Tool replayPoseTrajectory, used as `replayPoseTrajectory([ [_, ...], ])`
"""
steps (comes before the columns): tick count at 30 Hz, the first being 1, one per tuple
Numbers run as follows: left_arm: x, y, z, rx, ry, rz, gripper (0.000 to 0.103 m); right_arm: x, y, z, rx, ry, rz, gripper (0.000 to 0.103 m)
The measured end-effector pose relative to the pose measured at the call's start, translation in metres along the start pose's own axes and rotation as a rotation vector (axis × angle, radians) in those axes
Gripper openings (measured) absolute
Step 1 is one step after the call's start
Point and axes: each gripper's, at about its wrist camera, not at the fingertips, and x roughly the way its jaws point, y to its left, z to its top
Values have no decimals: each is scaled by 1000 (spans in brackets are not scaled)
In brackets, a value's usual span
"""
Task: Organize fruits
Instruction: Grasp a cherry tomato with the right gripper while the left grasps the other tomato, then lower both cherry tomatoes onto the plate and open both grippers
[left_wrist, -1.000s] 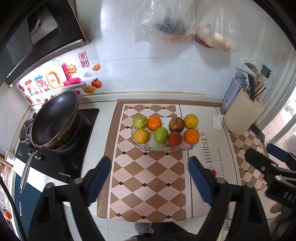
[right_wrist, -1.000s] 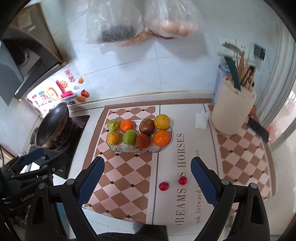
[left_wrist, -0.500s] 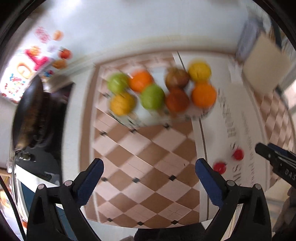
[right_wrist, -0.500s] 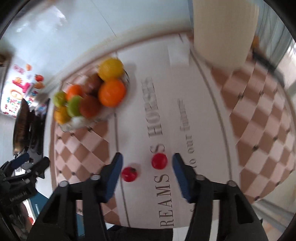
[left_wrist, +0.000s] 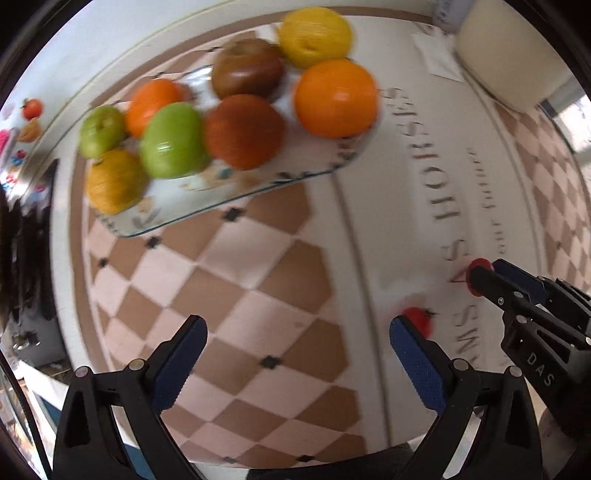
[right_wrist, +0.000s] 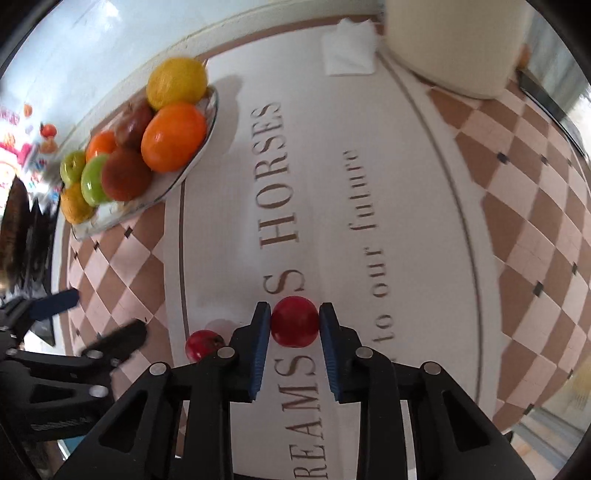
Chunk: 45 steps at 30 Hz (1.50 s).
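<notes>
Left tongs (left_wrist: 297, 356) gape wide in the left wrist view, blue pads well apart, nothing between them, hovering over the checkered mat (left_wrist: 236, 295). Just beyond the right pad lies a small red fruit (left_wrist: 419, 319), partly hidden by that pad. Farther right, the right tongs (left_wrist: 484, 277) reach in from the edge, with a second red fruit (left_wrist: 478, 267) at their tips; most of it is hidden. Far left sits the fruit plate (left_wrist: 173, 218), carrying green, orange, yellow and brown-red fruits; the whole view is motion-blurred.

Right wrist view: right tongs (right_wrist: 294, 323) are closed around the second red fruit (right_wrist: 294, 321), both blue pads touching its sides, the fruit resting over the lettering on the mat (right_wrist: 406, 206). The other small red fruit (right_wrist: 203, 343) lies just left of the left finger, on the mat, free of any grip. Left tongs (right_wrist: 96, 321) show at the near left, spread apart. Fruit plate (right_wrist: 147, 203) lies far left, piled with fruit. A folded tissue (right_wrist: 349, 46) and a cream container (right_wrist: 450, 44) stand at the far right.
</notes>
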Motion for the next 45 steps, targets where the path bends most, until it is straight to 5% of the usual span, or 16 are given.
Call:
replayPoseTrajectory([
  [5,5,-31,3,71,35,-103,96,-17,-24,-6,70,-16,-11,29],
  [12,24,-66,-5,174,87,-135,43,-26,-38,-7,101,-24,-22,29],
  [15,26,-69,-9,183,85,-133,30,-32,-36,-7,98,-37,-13,29],
  [25,-2,-41,-14,155,-4,-131,29,-40,1,11,28,-59,49,29],
  [36,-57,116,17,-266,-98,-234,29,-6,110,48,-86,-40,293,29],
  [45,-35,175,43,-412,-66,-239,29,43,194,73,-264,-6,260,29],
])
